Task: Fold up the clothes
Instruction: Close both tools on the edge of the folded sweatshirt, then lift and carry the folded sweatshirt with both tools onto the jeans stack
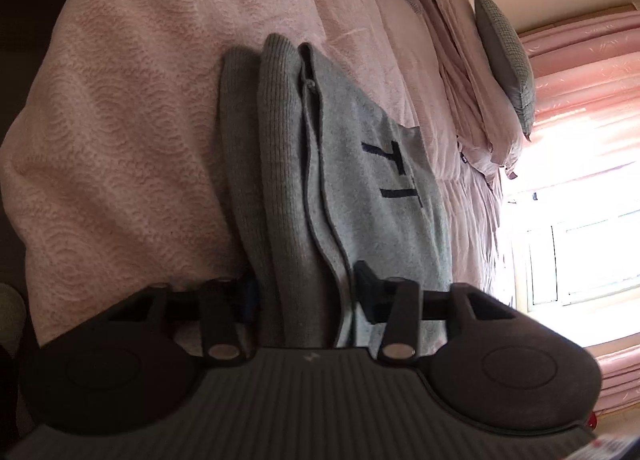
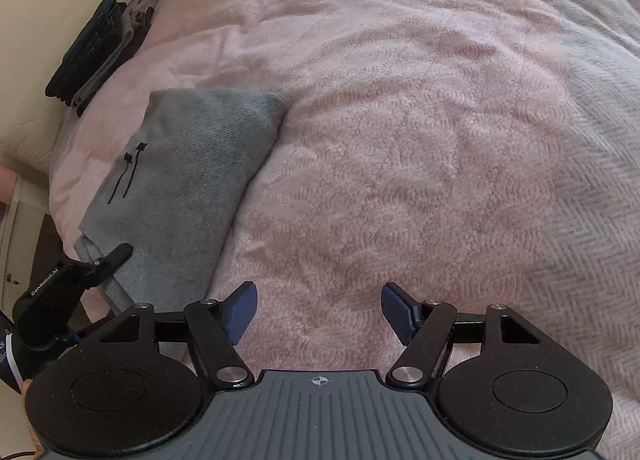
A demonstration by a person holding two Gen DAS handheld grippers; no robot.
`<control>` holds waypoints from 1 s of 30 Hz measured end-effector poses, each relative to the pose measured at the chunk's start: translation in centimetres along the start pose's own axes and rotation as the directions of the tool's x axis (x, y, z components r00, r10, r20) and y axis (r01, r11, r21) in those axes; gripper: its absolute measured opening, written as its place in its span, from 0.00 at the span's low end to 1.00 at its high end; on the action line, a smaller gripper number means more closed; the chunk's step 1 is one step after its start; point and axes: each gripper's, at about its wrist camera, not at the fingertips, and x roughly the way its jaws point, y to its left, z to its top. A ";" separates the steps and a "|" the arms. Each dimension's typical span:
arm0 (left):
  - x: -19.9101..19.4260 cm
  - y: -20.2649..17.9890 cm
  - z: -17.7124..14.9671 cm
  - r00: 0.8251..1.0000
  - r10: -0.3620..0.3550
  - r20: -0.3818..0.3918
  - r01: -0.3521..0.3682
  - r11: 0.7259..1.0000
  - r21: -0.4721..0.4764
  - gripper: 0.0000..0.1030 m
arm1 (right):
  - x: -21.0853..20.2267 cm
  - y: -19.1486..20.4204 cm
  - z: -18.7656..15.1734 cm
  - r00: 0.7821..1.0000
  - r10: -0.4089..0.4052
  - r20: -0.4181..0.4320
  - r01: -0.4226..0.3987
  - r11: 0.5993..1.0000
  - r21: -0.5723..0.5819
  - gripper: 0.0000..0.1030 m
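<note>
A folded grey sweater (image 1: 372, 195) with dark line markings lies on the pink bedspread (image 1: 140, 119). My left gripper (image 1: 306, 292) is turned sideways and straddles the sweater's near edge. One finger is under the thick fold and the other rests on top, so the gripper is shut on it. In the right wrist view the same sweater (image 2: 192, 163) sits at the left, with the left gripper's top finger (image 2: 120, 252) lying on its near corner. My right gripper (image 2: 319, 300) stands open and empty over the bedspread (image 2: 400, 139), to the right of the sweater.
A stack of dark folded clothes (image 2: 92, 55) sits near the far left edge of the bed against the wall. A grey pillow (image 1: 504, 55) and a pink one lie at the head. Pink curtains (image 1: 580, 71) frame a bright window (image 1: 580, 252).
</note>
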 end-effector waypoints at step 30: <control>0.6 -1.7 -1.2 0.981 0.128 0.148 -0.122 0.991 -0.051 0.37 | 22.1 6.1 23.9 0.528 0.412 -0.742 -0.735 0.659 -0.157 0.36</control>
